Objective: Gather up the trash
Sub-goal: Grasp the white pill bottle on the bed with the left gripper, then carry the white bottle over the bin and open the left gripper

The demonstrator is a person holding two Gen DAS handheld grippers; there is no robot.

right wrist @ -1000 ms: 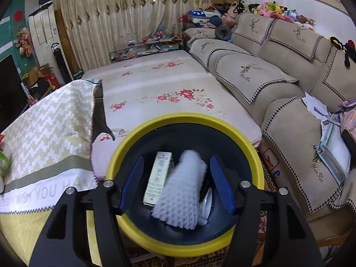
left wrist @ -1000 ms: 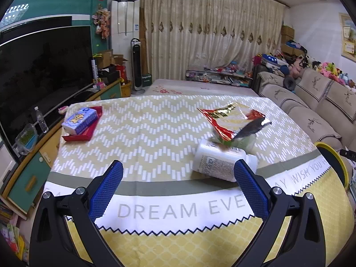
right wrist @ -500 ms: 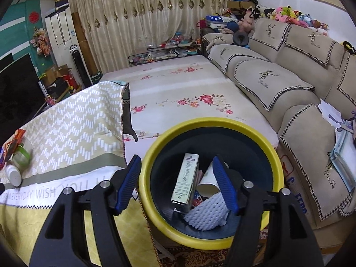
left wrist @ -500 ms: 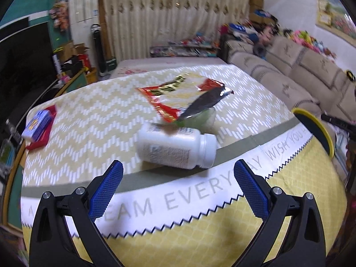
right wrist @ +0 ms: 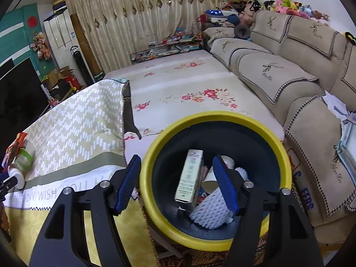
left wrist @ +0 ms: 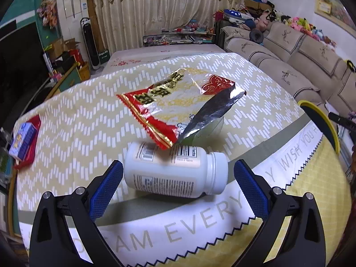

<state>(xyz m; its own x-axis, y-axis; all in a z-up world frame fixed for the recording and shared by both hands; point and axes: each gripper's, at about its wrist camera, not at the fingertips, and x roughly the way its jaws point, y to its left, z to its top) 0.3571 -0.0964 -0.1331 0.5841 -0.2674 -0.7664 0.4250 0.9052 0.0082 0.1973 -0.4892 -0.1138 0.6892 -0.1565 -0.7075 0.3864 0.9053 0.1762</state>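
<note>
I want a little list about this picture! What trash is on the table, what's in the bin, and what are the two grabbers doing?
On the table: white bottle lying on its side; red snack bag behind it, overlapping its top
Left gripper: open, fingers either side of the bottle, not touching
Right gripper: open, empty, above the bin
Bin: yellow rim, dark inside, beside the table
In the bin: tall box, paper cup, white foam net
</note>
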